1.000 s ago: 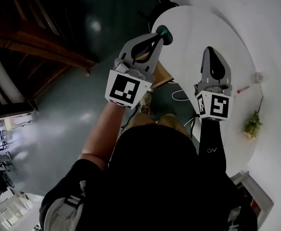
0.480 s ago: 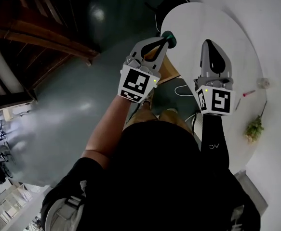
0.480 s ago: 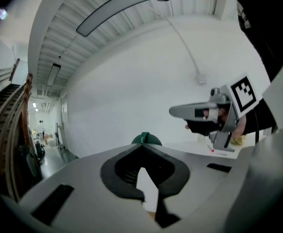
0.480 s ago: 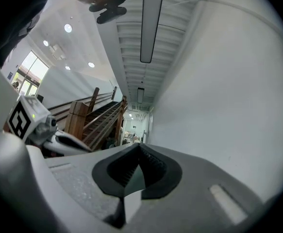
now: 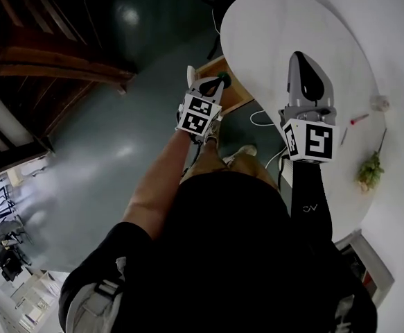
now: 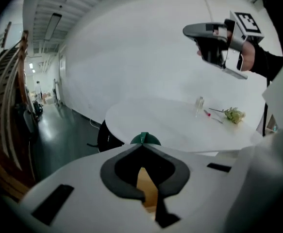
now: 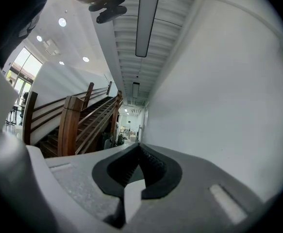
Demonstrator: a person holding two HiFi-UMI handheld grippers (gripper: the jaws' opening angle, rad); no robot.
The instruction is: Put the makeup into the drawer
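White desk (image 5: 278,26) sits right of drawer (image 5: 239,98). Left gripper (image 5: 217,84) has dropped to just above drawer, fingers clamped on green makeup (image 5: 225,78) at their tips. Right gripper (image 5: 298,57), well right of drawer, has fingers together and empty. Drop-in looks next.

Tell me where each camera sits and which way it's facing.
Head view: on the person's head, looking steeply down at the table; torso, both arms, left gripper and right gripper show.
Left gripper view: on the left gripper, facing across the table; its jaws pinch a green makeup item.
Right gripper view: on the right gripper, facing level toward a staircase; its jaws are shut, empty.
Shared: head and left gripper views both show the table and right gripper.
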